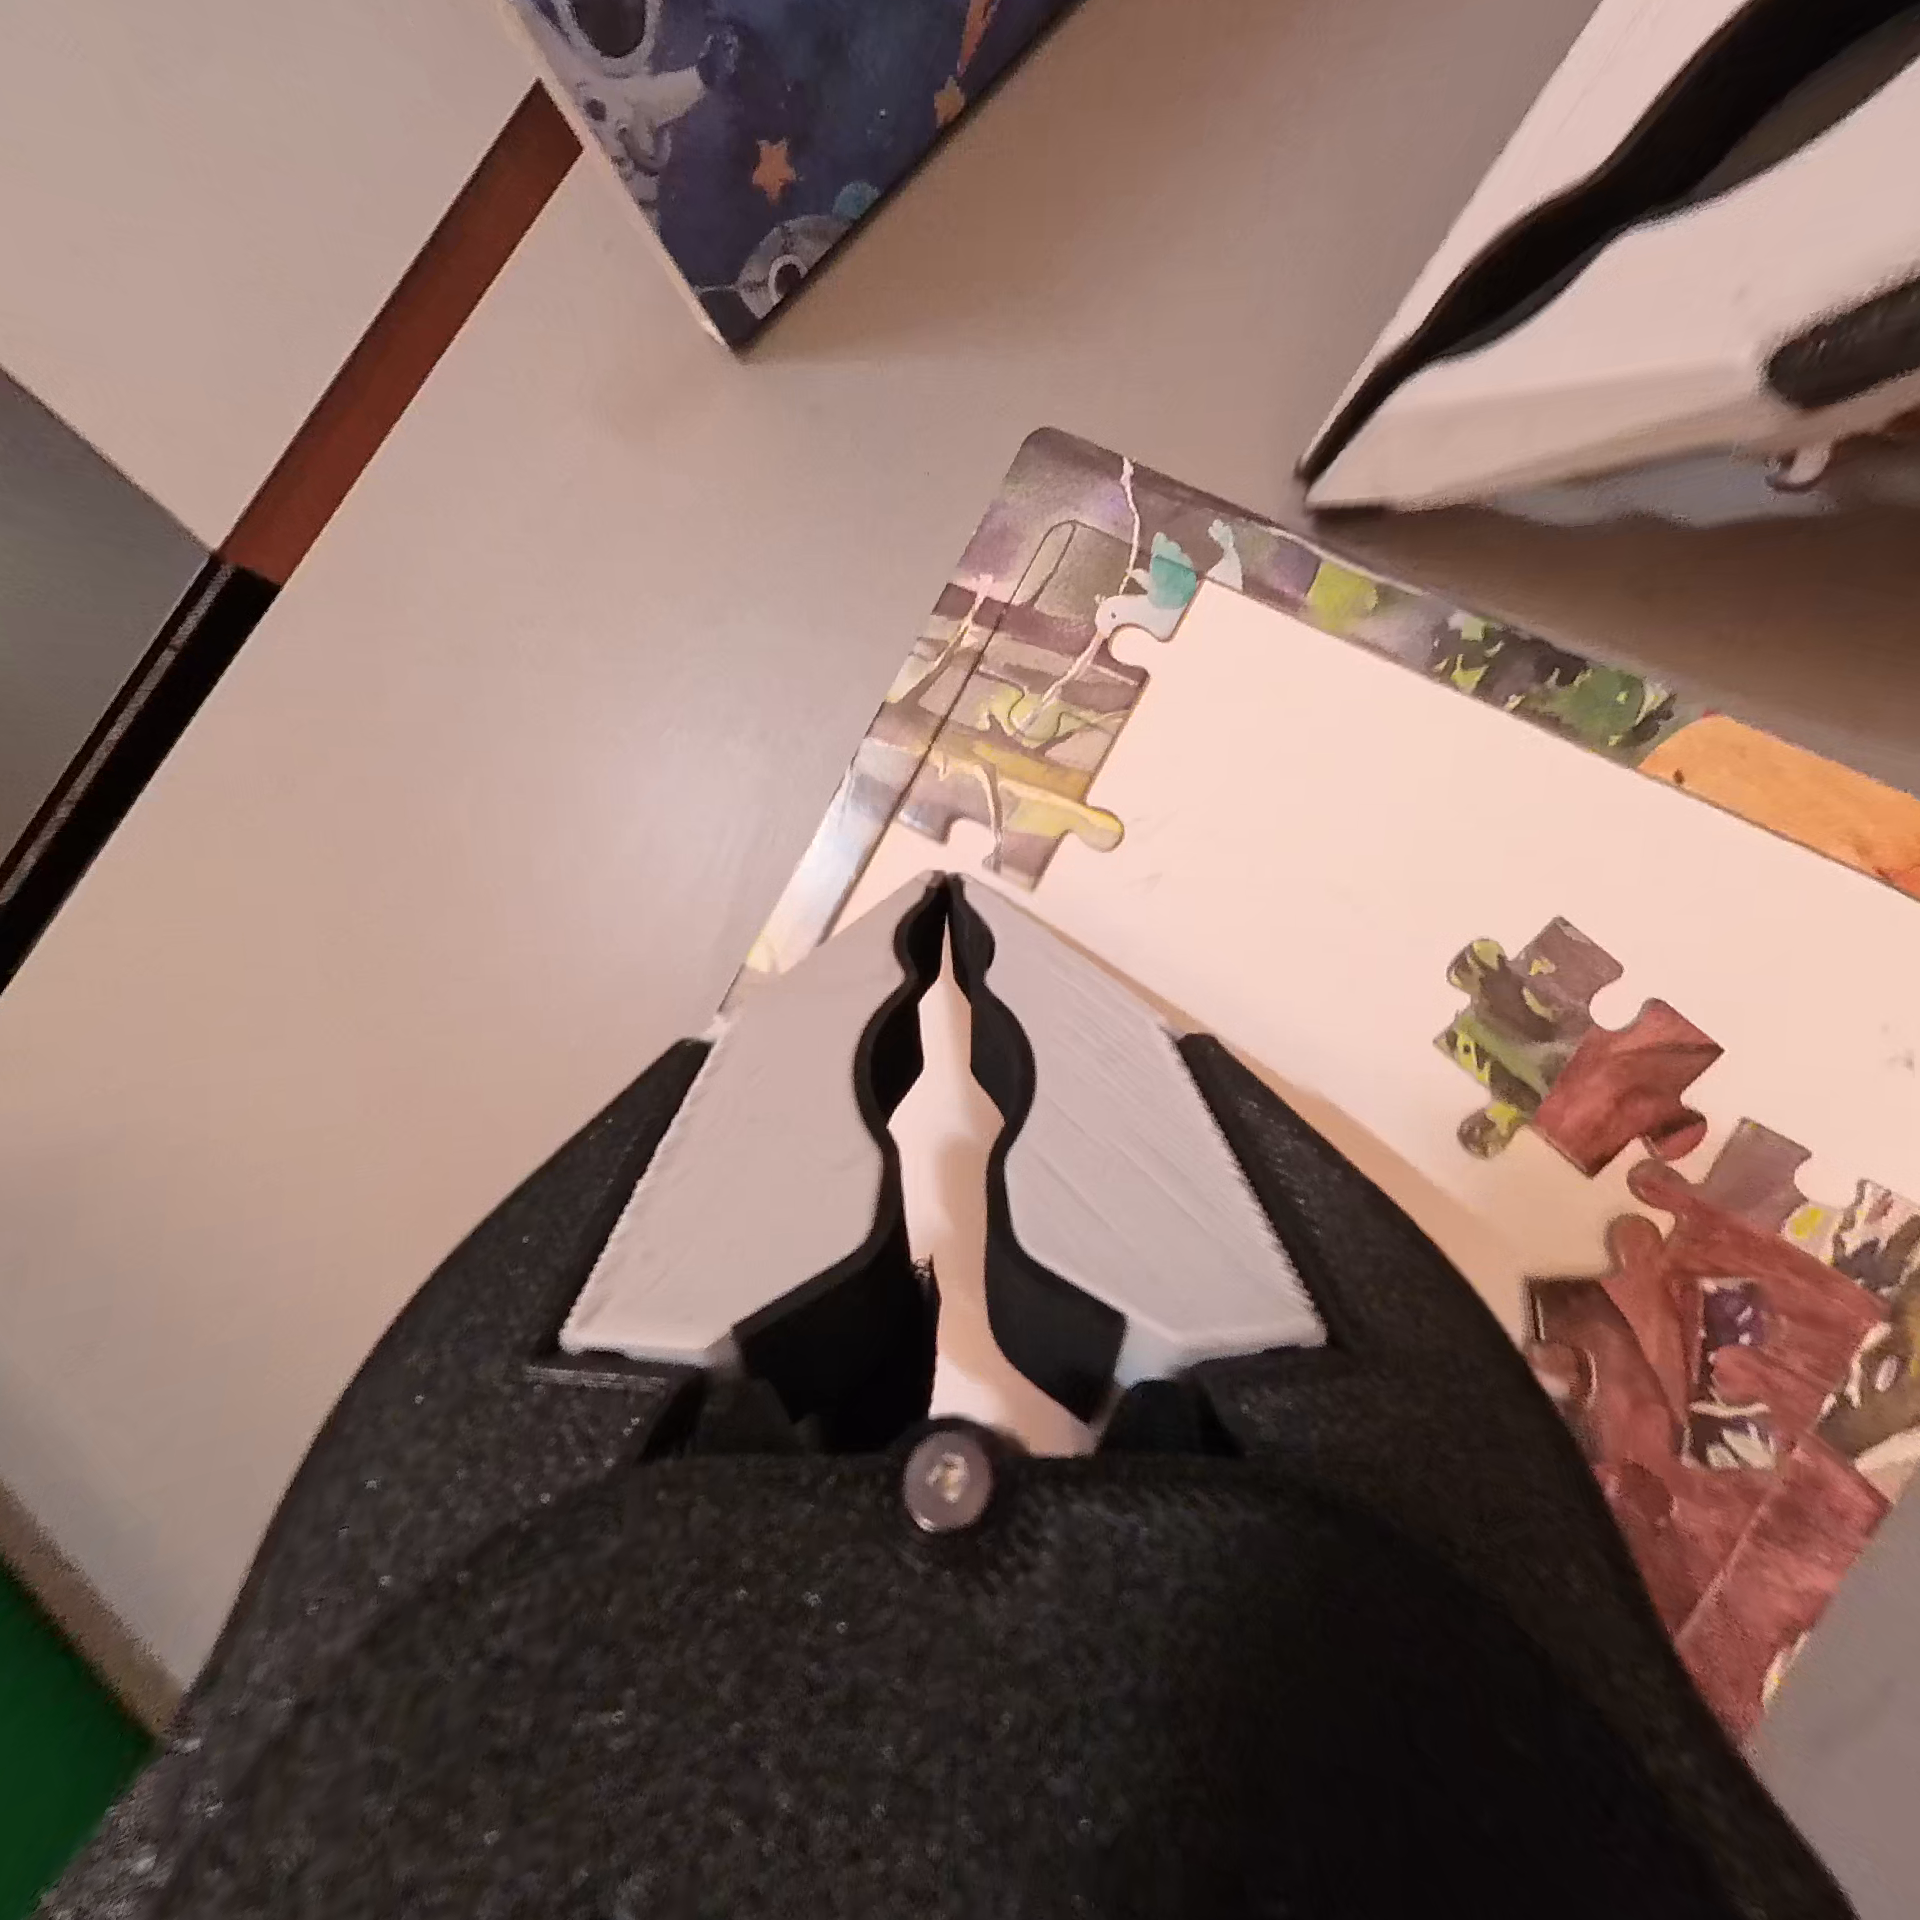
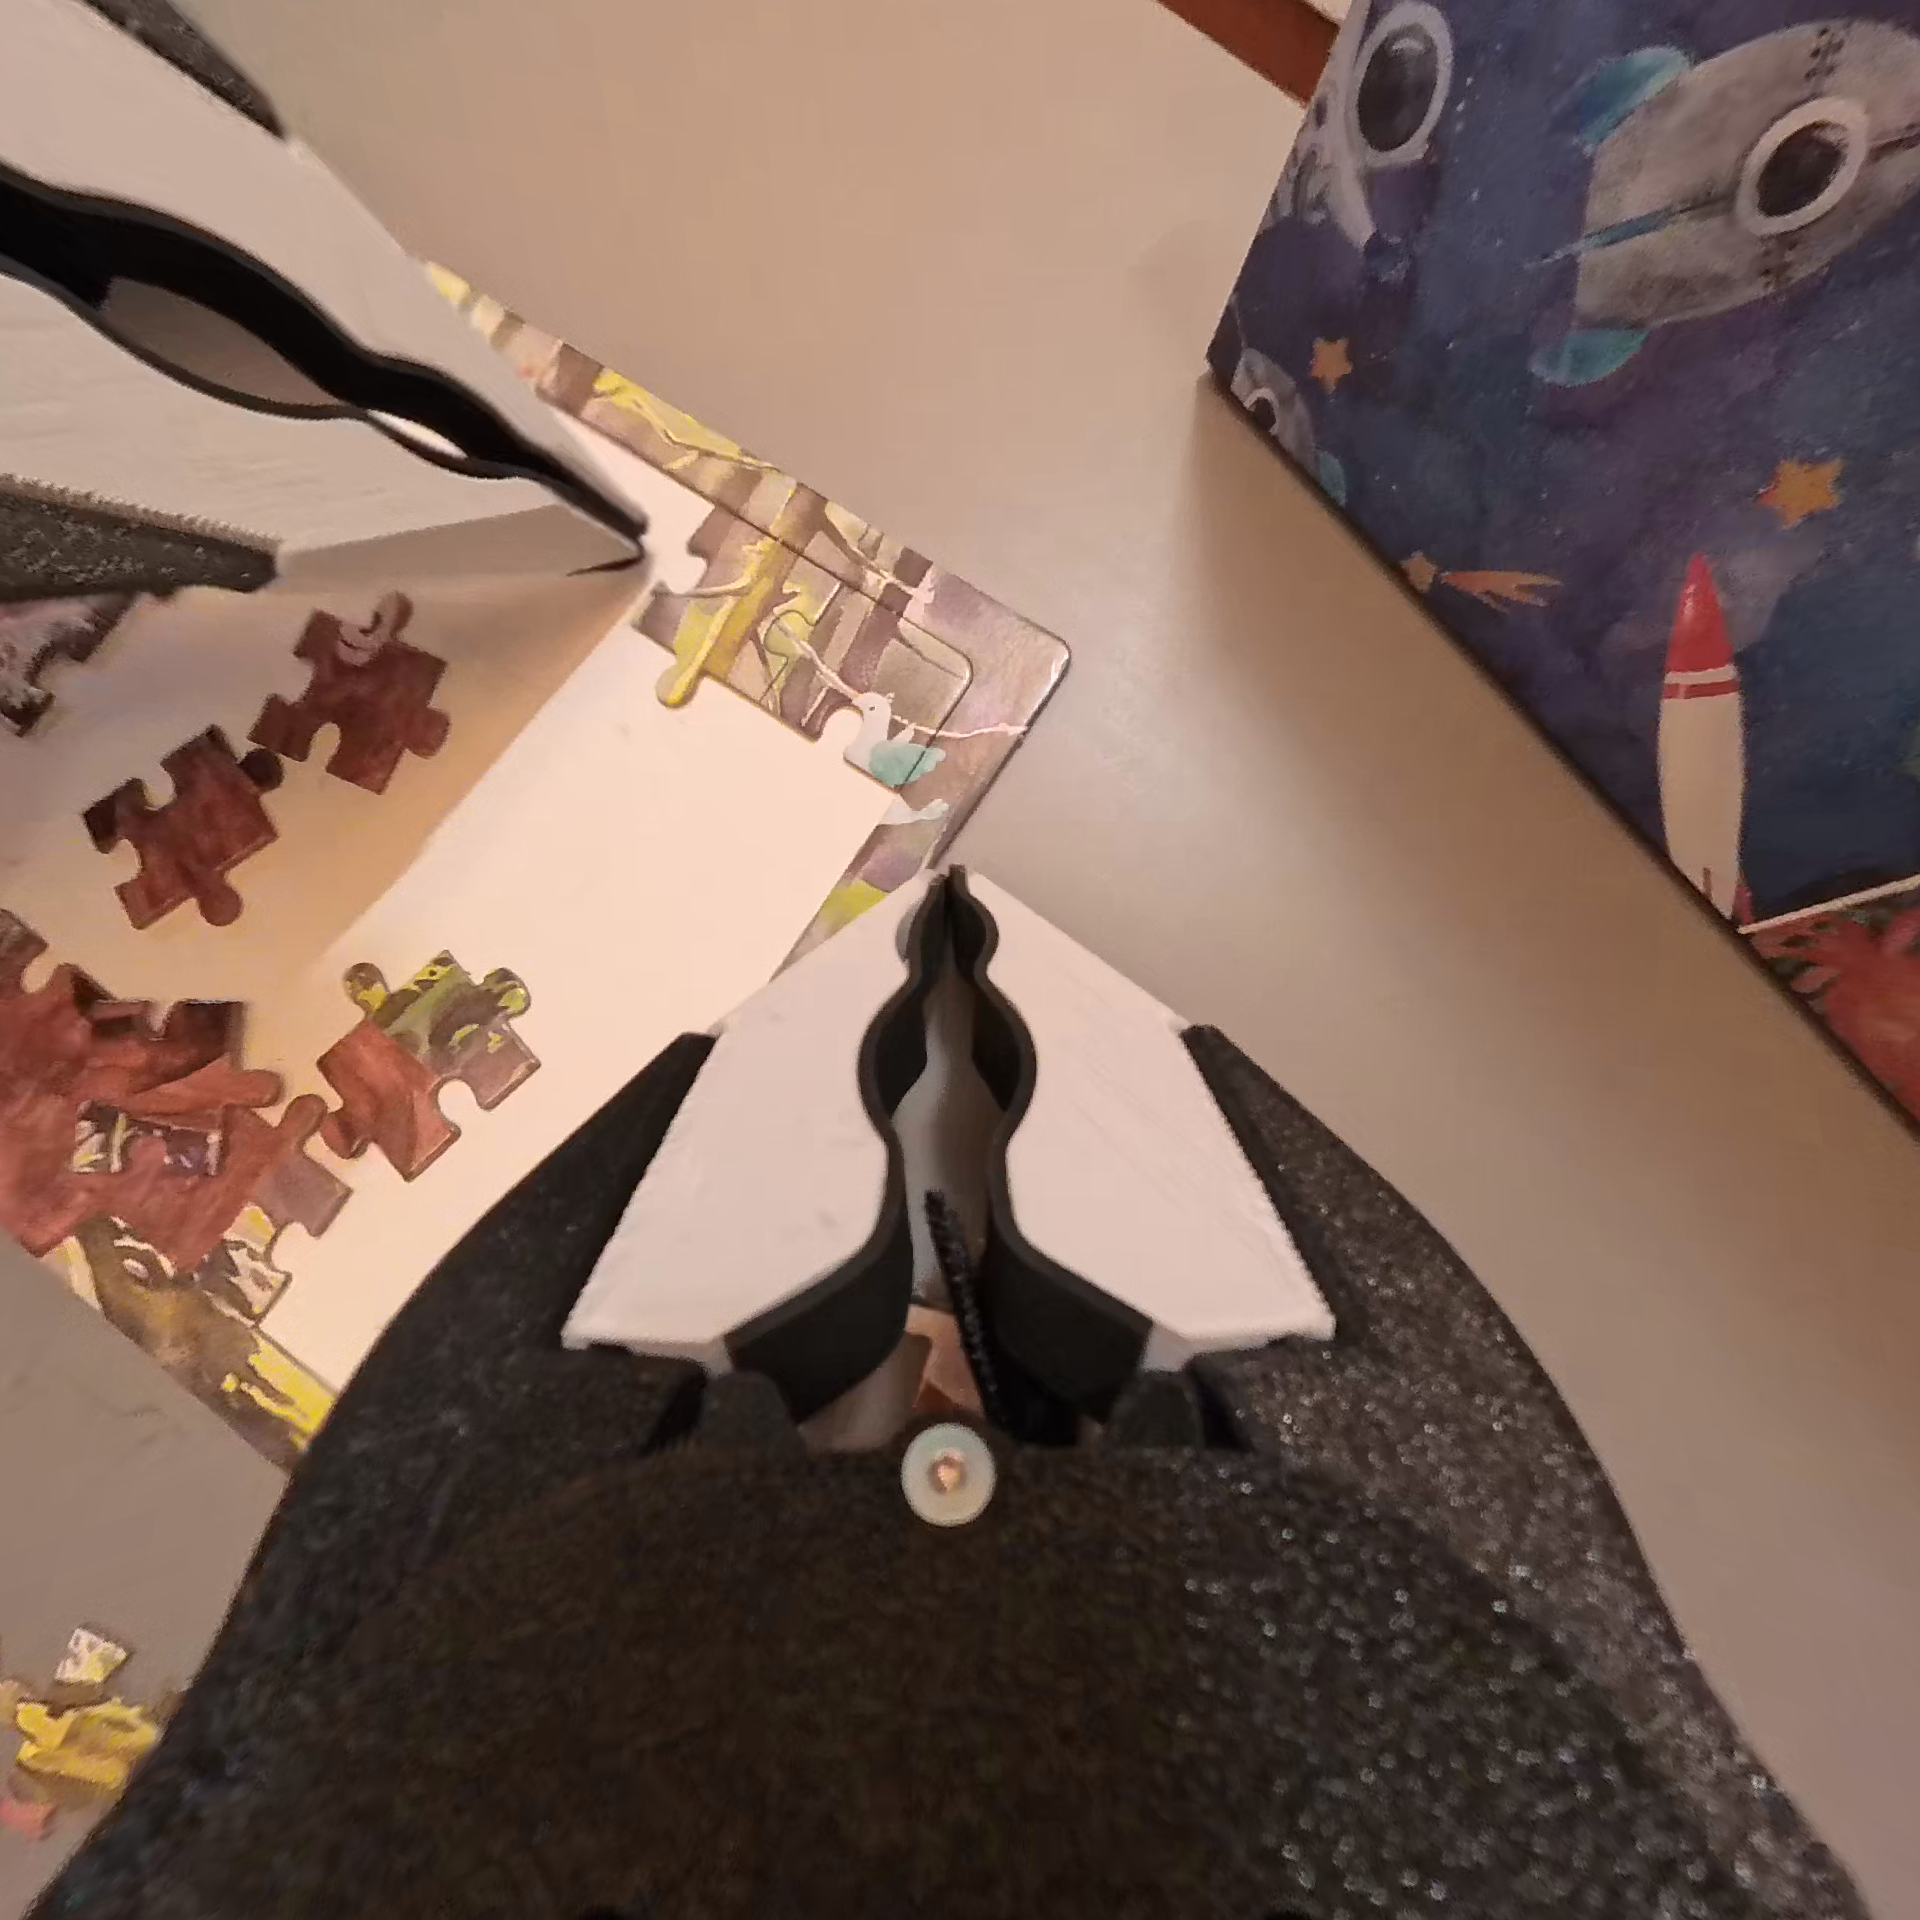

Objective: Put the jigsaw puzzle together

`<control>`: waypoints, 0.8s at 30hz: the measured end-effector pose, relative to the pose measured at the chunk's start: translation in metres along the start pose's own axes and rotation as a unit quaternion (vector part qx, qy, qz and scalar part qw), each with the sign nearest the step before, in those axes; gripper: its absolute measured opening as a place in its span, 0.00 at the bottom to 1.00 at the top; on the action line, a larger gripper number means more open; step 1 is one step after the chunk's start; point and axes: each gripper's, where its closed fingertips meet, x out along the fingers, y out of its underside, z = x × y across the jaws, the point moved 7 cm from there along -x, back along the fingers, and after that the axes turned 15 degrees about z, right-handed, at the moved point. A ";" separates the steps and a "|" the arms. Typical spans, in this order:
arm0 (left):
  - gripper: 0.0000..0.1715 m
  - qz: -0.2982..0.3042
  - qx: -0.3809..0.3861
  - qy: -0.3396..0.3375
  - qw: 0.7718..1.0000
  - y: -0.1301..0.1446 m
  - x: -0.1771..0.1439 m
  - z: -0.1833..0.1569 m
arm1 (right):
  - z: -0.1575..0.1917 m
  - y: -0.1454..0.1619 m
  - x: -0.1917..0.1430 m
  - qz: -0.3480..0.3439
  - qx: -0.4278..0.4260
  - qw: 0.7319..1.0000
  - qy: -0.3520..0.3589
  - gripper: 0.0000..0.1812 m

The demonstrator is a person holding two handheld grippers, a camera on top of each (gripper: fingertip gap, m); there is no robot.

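Observation:
The puzzle tray (image 1: pixel 1351 831) has a white floor and a printed border. A few grey and yellow pieces (image 1: pixel 1018 707) are fitted in its corner, also in the right wrist view (image 2: pixel 831 644). Loose brown and green pieces (image 1: pixel 1558 1039) lie on the tray floor beside a joined brown cluster (image 1: pixel 1714 1351). My left gripper (image 1: pixel 945 883) is shut and empty, its tip just before the fitted corner pieces. My right gripper (image 2: pixel 951 883) is shut and empty at the tray's border near that corner. Loose brown pieces (image 2: pixel 353 696) and a brown cluster (image 2: pixel 125 1122) show on the tray (image 2: pixel 644 831).
A blue space-themed puzzle box (image 2: pixel 1610 468) stands on the beige table beyond the tray, also in the left wrist view (image 1: pixel 779 135). A few yellow pieces (image 2: pixel 73 1735) lie on the table off the tray. Each gripper shows in the other's view (image 1: pixel 1558 312) (image 2: pixel 312 395). The grippers' ends are close to 10 cm from one another.

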 end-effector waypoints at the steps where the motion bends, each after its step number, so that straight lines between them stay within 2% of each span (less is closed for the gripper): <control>1: 0.00 0.001 -0.002 -0.006 1.000 0.003 -0.005 0.001 | -0.002 -0.001 -0.007 -0.012 0.005 1.000 -0.001 0.00; 4: 0.02 -0.011 -0.015 -0.029 0.999 0.021 -0.032 0.001 | -0.008 -0.001 -0.041 -0.072 0.012 0.997 0.000 0.00; 7: 0.03 -0.051 -0.068 -0.028 0.996 0.050 -0.073 -0.008 | -0.019 0.004 -0.089 -0.186 0.000 0.982 0.046 0.01; 9: 0.03 -0.089 -0.123 -0.002 0.988 0.074 -0.095 -0.024 | -0.021 0.012 -0.122 -0.278 -0.019 0.957 0.076 0.06; 11: 0.05 -0.128 -0.168 0.022 0.977 0.099 -0.106 -0.046 | -0.024 0.023 -0.143 -0.326 -0.046 0.938 0.109 0.16; 14: 0.06 -0.189 -0.204 0.021 0.960 0.128 -0.110 -0.077 | -0.030 0.035 -0.151 -0.307 -0.062 0.938 0.145 0.22; 16: 0.06 -0.273 -0.197 0.039 0.941 0.135 -0.111 -0.097 | -0.025 0.041 -0.148 -0.272 -0.082 0.951 0.119 0.24; 17: 0.05 -0.317 -0.182 0.053 0.929 0.137 -0.113 -0.106 | -0.023 0.046 -0.147 -0.241 -0.086 0.960 0.111 0.19; 19: 0.10 -0.336 -0.159 0.042 0.927 0.137 -0.125 -0.112 | -0.020 0.062 -0.152 -0.221 -0.075 0.964 0.129 0.18; 22: 0.10 -0.373 -0.120 -0.043 0.919 0.143 -0.136 -0.112 | -0.014 0.098 -0.155 -0.200 -0.019 0.971 0.132 0.15; 24: 0.10 -0.372 -0.129 -0.028 0.919 0.143 -0.134 -0.111 | -0.018 0.124 -0.149 -0.189 0.040 0.970 0.147 0.16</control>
